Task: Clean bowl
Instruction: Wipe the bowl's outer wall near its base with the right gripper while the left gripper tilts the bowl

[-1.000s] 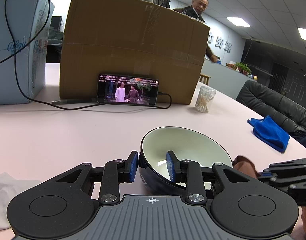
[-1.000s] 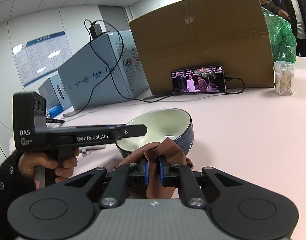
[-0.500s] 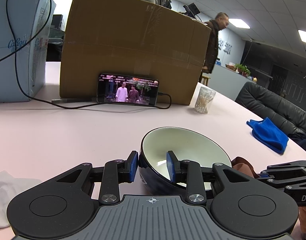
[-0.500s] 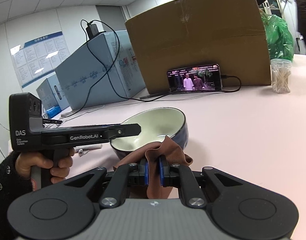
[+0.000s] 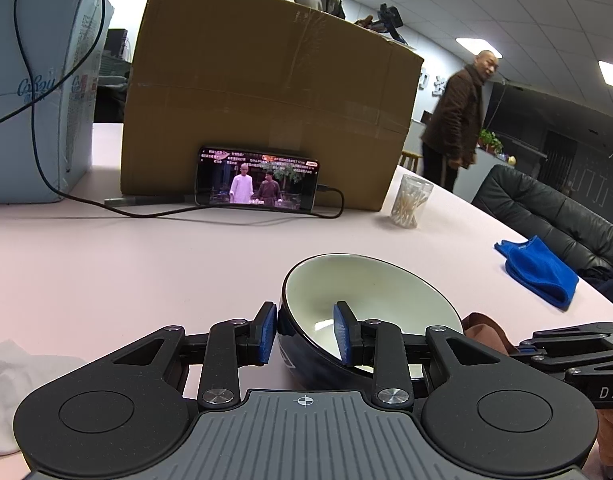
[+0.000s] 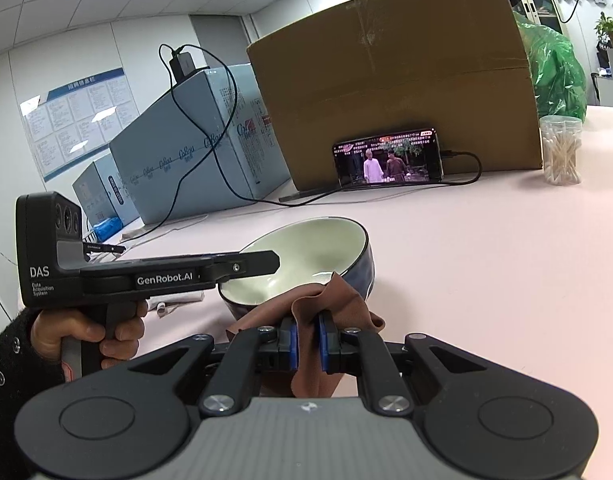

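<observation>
A dark blue bowl with a cream inside stands tilted on the pink table. My left gripper is shut on its near left wall, one blue pad outside and one inside. In the right wrist view the same bowl shows with the left gripper reaching in from the left, held by a hand. My right gripper is shut on a brown cloth, which bunches up against the bowl's near rim. In the left wrist view the brown cloth peeks out at the bowl's right side.
A big cardboard box stands at the back with a phone propped against it, cable attached. Around it are a light blue carton, a jar of cotton swabs, a blue cloth, a white tissue and a black chair.
Both grippers, the bowl and the cloth have kept still. A person in the background has walked to the right behind the cardboard box.
</observation>
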`<state>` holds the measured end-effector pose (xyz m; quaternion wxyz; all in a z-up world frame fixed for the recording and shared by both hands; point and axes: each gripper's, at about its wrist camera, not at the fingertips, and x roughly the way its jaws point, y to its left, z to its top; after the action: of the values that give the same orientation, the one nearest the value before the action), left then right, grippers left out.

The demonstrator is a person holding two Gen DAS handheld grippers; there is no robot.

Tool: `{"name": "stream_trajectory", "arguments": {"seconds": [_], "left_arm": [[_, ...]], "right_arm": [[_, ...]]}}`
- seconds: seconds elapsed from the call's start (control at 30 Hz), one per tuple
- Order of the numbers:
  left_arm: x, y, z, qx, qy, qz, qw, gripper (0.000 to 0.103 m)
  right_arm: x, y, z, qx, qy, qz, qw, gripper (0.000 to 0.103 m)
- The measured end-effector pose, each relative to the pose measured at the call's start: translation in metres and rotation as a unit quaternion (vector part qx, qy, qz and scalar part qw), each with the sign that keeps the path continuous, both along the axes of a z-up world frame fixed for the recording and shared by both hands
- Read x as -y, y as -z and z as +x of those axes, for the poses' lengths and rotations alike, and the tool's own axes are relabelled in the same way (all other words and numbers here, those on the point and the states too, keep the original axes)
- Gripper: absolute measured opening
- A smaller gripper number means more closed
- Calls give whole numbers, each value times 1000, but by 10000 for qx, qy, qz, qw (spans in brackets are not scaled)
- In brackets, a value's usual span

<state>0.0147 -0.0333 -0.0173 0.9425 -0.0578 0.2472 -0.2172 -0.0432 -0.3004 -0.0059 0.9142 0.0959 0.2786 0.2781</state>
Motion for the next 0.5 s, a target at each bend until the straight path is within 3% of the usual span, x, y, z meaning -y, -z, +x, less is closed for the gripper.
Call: {"name": "stream_trajectory", "arguments": {"seconds": [0.5], "left_arm": [[-1,0,0,7,-9,4,10000,30]], "right_arm": [[9,2,1,-16,188,156,9997,12]]}}
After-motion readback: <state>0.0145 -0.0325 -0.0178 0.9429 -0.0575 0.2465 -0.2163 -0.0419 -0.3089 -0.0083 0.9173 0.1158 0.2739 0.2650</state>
